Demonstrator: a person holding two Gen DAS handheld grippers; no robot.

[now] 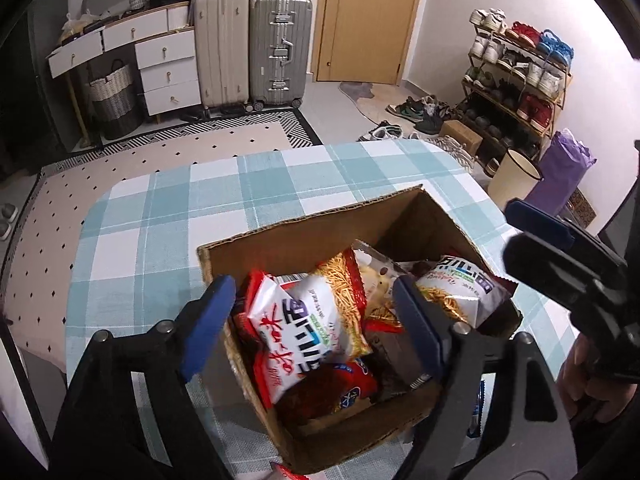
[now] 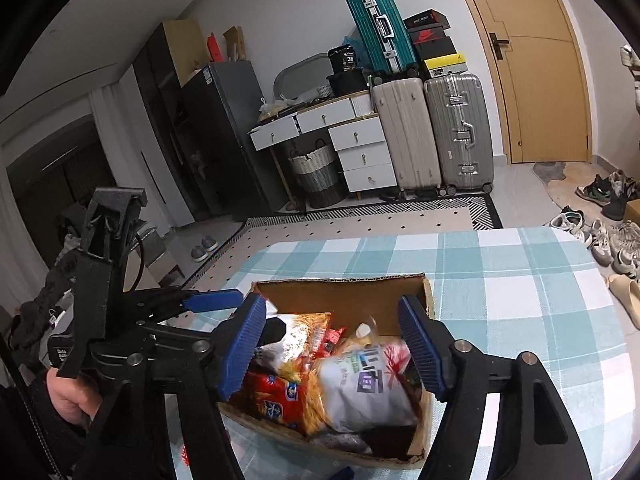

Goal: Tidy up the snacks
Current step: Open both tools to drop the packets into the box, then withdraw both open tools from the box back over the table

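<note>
The left gripper (image 1: 312, 332), with ribbed blue pads, hangs with its jaws spread and pinching nothing, over glossy crinkled snack packets (image 1: 316, 328) piled in an open brown corrugated cardboard box (image 1: 280, 244). The right gripper (image 2: 334, 350) is likewise spread and empty above the same box (image 2: 340, 292). The box sits on a table under a teal-and-white checked cloth (image 2: 500, 280). Hard ribbed suitcases (image 2: 432, 136) stand beyond.

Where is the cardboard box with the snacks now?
In both wrist views the cardboard box stands on the checked tablecloth, just ahead of the open left gripper, with the snack bags inside it.
</note>
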